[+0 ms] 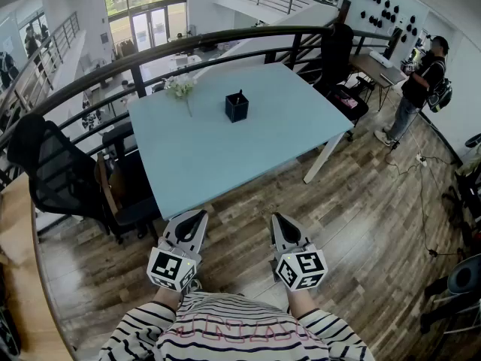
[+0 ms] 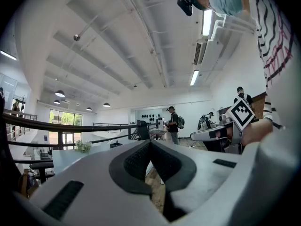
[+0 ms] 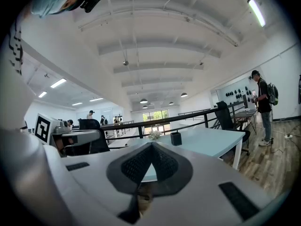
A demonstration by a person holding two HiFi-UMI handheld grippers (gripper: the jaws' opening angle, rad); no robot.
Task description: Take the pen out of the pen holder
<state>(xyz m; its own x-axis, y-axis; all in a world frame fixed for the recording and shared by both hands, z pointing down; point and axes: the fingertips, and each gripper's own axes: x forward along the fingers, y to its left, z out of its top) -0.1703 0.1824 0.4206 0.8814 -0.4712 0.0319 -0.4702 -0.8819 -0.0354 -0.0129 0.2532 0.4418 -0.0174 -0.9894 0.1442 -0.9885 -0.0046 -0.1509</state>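
wooden floor lies beneath us, where our left gripper and right gripper both sit shut and empty, short of the pale tabletop. well across it the pen stands in its pen holder; arriving closed, we risk toppling it.

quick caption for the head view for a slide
Left gripper and right gripper, jaws shut and empty, short of the blue table where the pen stands in its black holder.
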